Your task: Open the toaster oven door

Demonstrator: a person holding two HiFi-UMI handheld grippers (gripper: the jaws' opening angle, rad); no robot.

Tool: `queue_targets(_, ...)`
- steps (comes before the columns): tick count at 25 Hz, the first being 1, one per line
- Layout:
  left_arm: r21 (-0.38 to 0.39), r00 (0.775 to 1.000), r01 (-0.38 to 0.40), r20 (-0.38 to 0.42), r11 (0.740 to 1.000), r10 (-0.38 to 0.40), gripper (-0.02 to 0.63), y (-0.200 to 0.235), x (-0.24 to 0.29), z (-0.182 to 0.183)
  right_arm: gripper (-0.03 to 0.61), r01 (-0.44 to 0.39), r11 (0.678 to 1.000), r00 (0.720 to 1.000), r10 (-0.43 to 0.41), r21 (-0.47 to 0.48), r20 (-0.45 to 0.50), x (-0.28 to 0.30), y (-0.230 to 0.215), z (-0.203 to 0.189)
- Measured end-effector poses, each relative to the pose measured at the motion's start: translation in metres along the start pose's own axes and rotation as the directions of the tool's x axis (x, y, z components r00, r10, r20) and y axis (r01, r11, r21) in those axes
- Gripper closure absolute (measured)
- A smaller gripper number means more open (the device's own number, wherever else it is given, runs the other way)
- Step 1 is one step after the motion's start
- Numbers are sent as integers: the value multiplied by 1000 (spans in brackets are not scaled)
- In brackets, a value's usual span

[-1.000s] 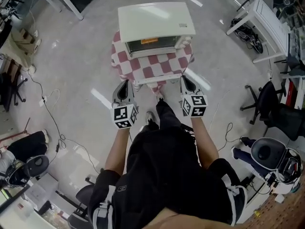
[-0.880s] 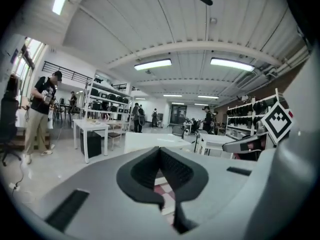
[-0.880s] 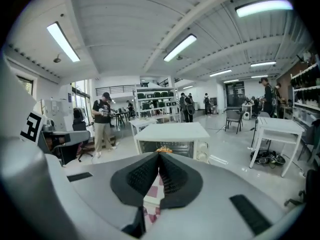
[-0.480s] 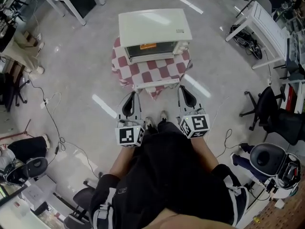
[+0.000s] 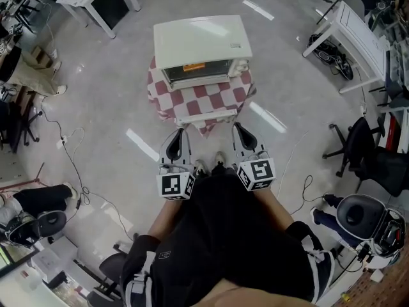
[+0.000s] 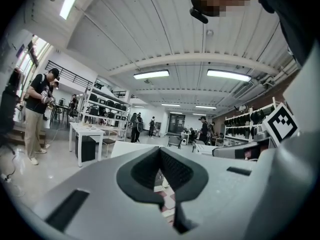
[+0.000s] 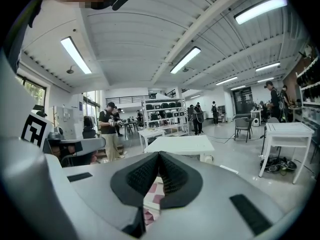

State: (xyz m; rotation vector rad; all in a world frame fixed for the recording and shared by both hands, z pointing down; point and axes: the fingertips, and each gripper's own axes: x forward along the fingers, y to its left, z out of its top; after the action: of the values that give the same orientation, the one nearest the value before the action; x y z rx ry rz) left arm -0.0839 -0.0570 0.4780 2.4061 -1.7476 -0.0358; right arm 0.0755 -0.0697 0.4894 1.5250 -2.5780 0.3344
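Left claw (image 5: pixel 178 133) and right claw (image 5: pixel 237 128) were held fully closed, nothing between the jaws, side by side near the front edge of the checked surface (image 5: pixel 211 101). Toaster oven (image 5: pixel 199 43) was noted on that surface, with its door (image 5: pixel 195 74) shut.

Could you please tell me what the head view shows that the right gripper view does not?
Only the head view shows the toaster oven door and the person's shoes. Only the right gripper view shows ceiling lights and other people standing. Both show the toaster oven's white top, the checkered cloth and the right gripper, fingers shut.
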Motion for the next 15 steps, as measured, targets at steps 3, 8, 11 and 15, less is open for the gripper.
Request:
queue_targets(3,-4,1000,-3,10,1000,3,604,-3,3,2,552,-2,1000,1000,2,2,-3,-1,-3,-2)
queue_targets(8,-1,1000,-14,11,1000,14,604,-2,4,2,552,-3,1000,1000,3,4,8,-1,-7,0)
queue_targets(11,0,1000,-14,12,1000,14,604,-4,3,2,552,-2,1000,1000,2,3,13,-2,-8,0)
queue_targets(15,7,1000,-13,8,1000,13,604,-7,2,-1,552,-8,1000,1000,8,13,13,-4,-9,-2)
